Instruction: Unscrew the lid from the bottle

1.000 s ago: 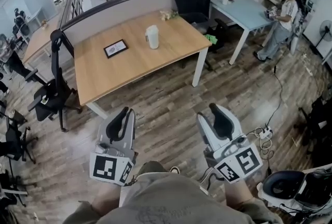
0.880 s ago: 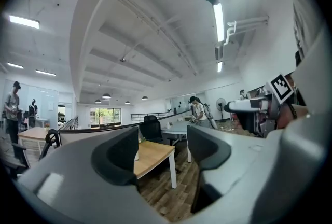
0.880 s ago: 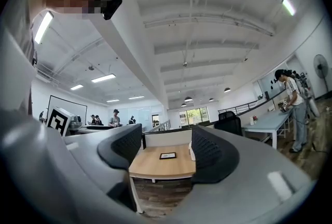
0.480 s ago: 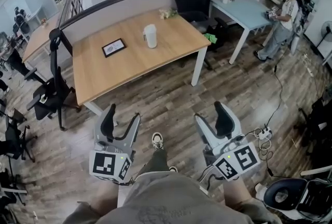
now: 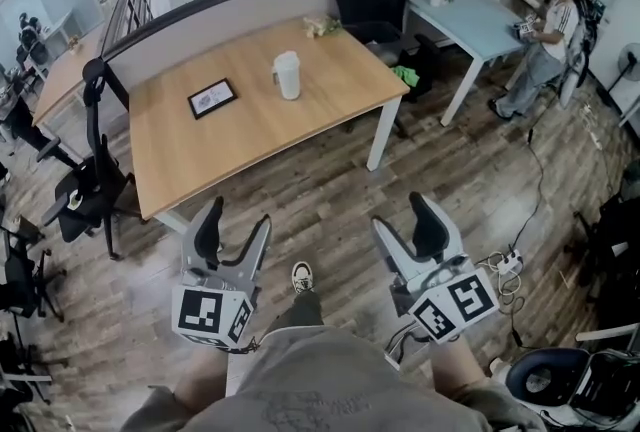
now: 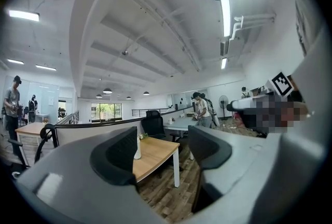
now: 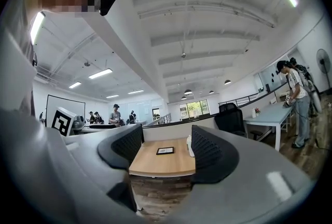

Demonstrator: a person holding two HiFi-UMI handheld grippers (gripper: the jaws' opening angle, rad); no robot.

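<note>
Both the left gripper (image 5: 233, 228) and right gripper (image 5: 410, 226) are open, empty, far from the bottle (image 5: 287, 75); rushing could knock it over.

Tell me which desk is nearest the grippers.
The wooden desk, bearing the white bottle and a dark-framed tablet. The pale blue desk lies farther at the right, by a standing person.

Open floor (image 5: 330, 190) lies between you and the wooden table (image 5: 180, 160) at upper left of the frame. On it, 2 things stand apart: bottle (image 5: 287, 75) and dark tablet (image 5: 211, 98). 1 black chair (image 5: 88, 182) crowds its left edge.
</note>
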